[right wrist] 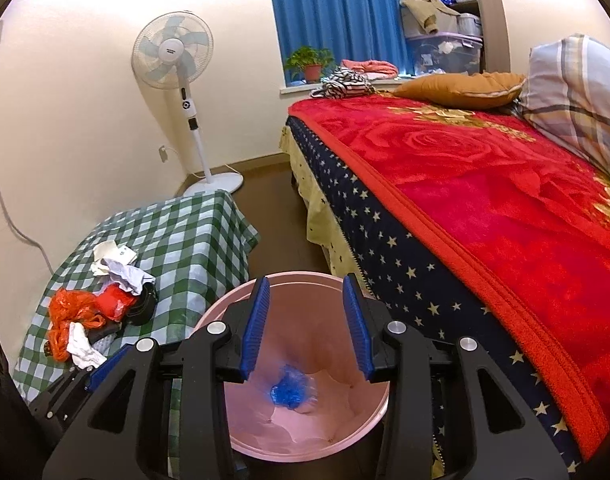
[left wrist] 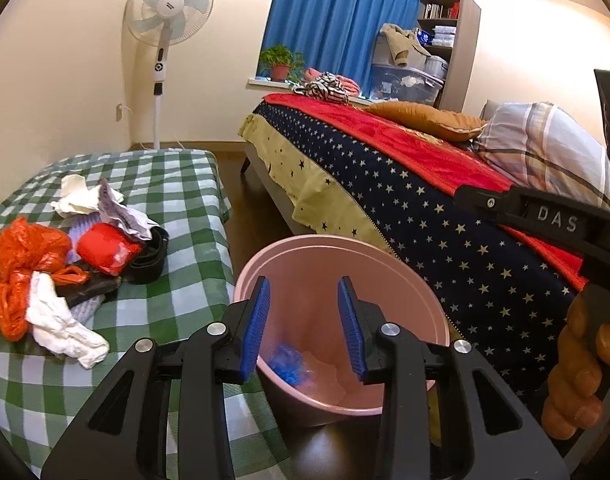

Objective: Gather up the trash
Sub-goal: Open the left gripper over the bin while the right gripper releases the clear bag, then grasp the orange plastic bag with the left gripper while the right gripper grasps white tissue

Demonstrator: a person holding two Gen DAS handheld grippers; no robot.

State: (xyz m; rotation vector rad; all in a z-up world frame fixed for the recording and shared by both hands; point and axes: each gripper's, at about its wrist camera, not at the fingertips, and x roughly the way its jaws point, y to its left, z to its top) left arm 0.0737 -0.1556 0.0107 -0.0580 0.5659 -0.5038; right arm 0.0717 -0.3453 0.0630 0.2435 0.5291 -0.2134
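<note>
Hanging over the pink bin, the right gripper has its blue fingers apart, with nothing between them. The left gripper is above the bin too, its fingers apart and bare. A blue bag lies at the bottom of the bin. More trash sits piled on the checked counter, beside the bin.

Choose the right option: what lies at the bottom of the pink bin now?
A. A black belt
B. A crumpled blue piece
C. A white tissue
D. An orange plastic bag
B: both wrist views show a crumpled blue piece inside the pink bin, while the orange bag and white tissue lie on the checked table.
</note>
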